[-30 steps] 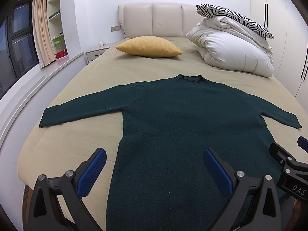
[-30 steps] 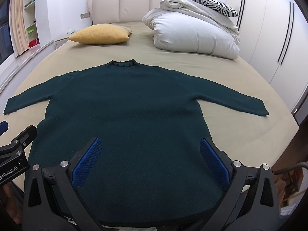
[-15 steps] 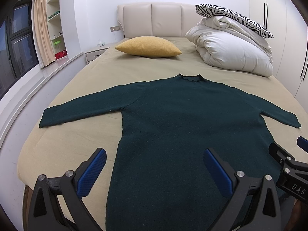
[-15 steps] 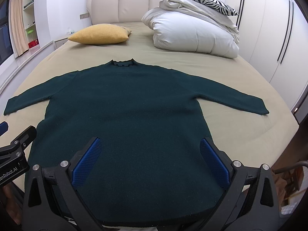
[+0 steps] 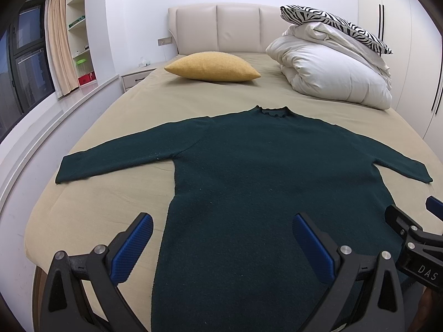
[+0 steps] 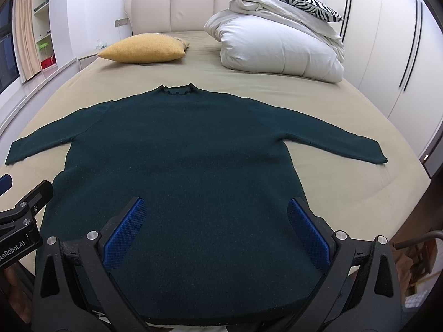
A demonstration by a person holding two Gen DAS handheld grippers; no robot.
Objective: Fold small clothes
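A dark green sweater point(image 5: 271, 171) lies flat on the beige bed point(image 5: 133, 116), collar away from me, both sleeves spread out sideways; it also shows in the right wrist view point(image 6: 188, 149). My left gripper point(image 5: 221, 238) is open and empty above the sweater's lower left part, near its left side edge. My right gripper point(image 6: 216, 221) is open and empty above the lower right part, near the hem. Each gripper shows at the edge of the other's view: the right one point(image 5: 415, 235) and the left one point(image 6: 22, 207).
A yellow pillow point(image 5: 211, 67) lies at the head of the bed. A folded white duvet point(image 5: 332, 77) with a zebra pillow point(image 5: 332, 22) on top sits at the back right. A window ledge runs along the left, wardrobes along the right.
Both grippers have hardly moved; the views have shifted only very slightly. The sweater lies as before.
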